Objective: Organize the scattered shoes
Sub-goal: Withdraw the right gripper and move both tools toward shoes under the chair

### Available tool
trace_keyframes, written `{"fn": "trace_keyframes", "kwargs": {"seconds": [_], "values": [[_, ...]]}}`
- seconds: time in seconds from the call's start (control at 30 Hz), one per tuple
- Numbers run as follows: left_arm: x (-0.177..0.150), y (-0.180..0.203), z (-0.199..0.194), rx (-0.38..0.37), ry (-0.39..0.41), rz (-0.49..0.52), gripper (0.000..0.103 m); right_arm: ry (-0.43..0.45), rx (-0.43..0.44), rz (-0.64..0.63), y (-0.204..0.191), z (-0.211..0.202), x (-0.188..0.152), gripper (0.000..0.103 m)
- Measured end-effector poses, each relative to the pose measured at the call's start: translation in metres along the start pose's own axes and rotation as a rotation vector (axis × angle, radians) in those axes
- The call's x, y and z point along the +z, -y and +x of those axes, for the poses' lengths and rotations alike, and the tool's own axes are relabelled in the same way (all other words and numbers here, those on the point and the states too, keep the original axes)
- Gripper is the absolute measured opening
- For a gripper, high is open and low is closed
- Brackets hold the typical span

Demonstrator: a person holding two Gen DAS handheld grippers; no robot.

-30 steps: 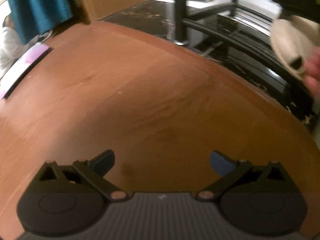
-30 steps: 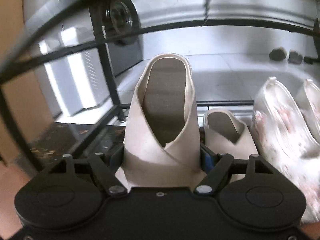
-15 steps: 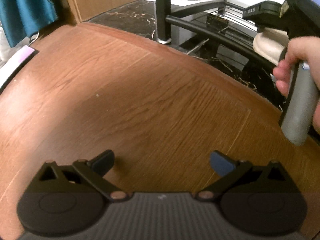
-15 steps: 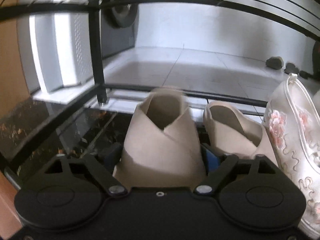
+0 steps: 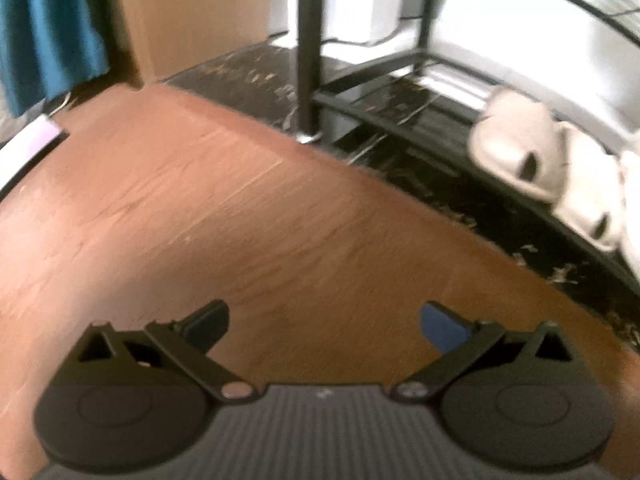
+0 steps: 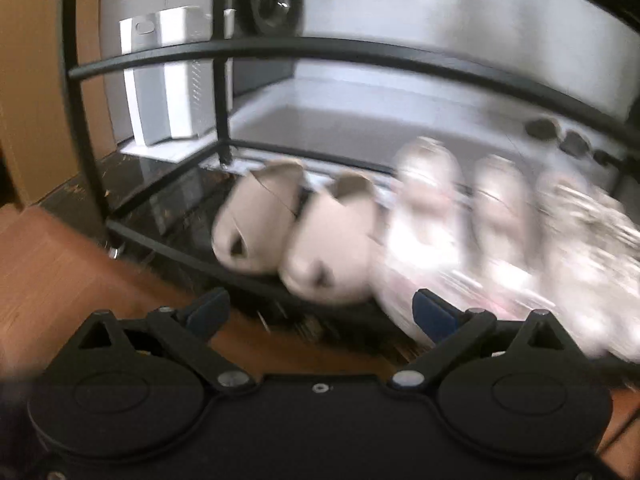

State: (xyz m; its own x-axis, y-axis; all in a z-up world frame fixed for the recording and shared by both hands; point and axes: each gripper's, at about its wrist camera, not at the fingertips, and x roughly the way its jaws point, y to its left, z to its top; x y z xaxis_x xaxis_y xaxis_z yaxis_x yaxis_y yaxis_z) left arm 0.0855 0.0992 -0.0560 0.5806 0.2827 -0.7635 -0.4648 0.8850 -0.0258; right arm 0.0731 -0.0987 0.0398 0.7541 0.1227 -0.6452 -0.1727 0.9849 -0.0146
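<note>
Wood floor (image 5: 248,216) in the foreground, with a black metal shoe rack (image 6: 360,60) standing on a dark speckled strip of flooring behind it. The right gripper (image 6: 320,312) has its fingers spread wide with nothing between them, hovering just in front of the rack's bottom shelf. Right past its tips sit two beige slippers (image 6: 296,236) side by side, touching each other, toes toward the camera. Next to them on the right is a row of white floral shoes (image 6: 496,232), too blurry to make out much. The left gripper (image 5: 324,322) is also wide open and empty, over bare floor, and the beige slippers (image 5: 548,160) show up well off to its upper right. A teal cloth (image 5: 44,28) hangs at far left.
</note>
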Motion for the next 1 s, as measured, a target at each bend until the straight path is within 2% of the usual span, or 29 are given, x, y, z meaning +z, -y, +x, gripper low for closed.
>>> {"fn": "trace_keyframes", "kwargs": {"seconds": [0.03,0.07,0.1,0.27,0.33,0.4,0.57,0.63,0.7,0.77,0.8,0.9,1.0], "values": [[-0.001,0.004,-0.004,-0.030,0.013,0.023,0.102,-0.012,-0.017,0.011,0.008,-0.015,-0.003,0.101],[-0.001,0.006,-0.006,-0.043,0.017,0.031,0.102,-0.028,-0.054,0.049,0.024,-0.048,-0.008,0.102],[-0.003,0.011,-0.012,-0.091,0.026,0.056,0.102,-0.023,-0.074,0.094,0.034,-0.068,-0.014,0.103],[-0.008,0.019,-0.027,-0.177,0.061,0.119,0.102,0.083,-0.198,0.444,0.064,-0.156,-0.060,0.103],[-0.012,0.022,-0.037,-0.204,0.081,0.150,0.102,0.124,-0.223,0.520,0.063,-0.177,-0.079,0.103],[-0.015,0.024,-0.045,-0.228,0.096,0.171,0.102,0.173,-0.236,0.544,0.057,-0.193,-0.097,0.103],[-0.022,0.035,-0.068,-0.268,0.125,0.239,0.102,0.239,-0.185,0.407,0.051,-0.203,-0.093,0.103],[-0.022,0.037,-0.076,-0.303,0.107,0.227,0.102,0.270,-0.171,0.385,0.051,-0.215,-0.093,0.103],[-0.024,0.042,-0.089,-0.351,0.083,0.211,0.102,0.356,-0.183,0.414,0.058,-0.237,-0.095,0.103],[-0.027,0.062,-0.110,-0.461,0.071,0.262,0.102,0.427,-0.205,0.440,0.064,-0.252,-0.095,0.103],[-0.028,0.071,-0.117,-0.503,0.070,0.289,0.102,0.519,-0.247,0.458,0.067,-0.268,-0.098,0.103],[-0.031,0.117,-0.156,-0.753,0.051,0.356,0.102,0.660,-0.301,0.457,0.065,-0.290,-0.103,0.103],[-0.044,0.166,-0.194,-0.995,-0.021,0.447,0.102,0.750,-0.293,0.420,0.057,-0.309,-0.107,0.103]]}}
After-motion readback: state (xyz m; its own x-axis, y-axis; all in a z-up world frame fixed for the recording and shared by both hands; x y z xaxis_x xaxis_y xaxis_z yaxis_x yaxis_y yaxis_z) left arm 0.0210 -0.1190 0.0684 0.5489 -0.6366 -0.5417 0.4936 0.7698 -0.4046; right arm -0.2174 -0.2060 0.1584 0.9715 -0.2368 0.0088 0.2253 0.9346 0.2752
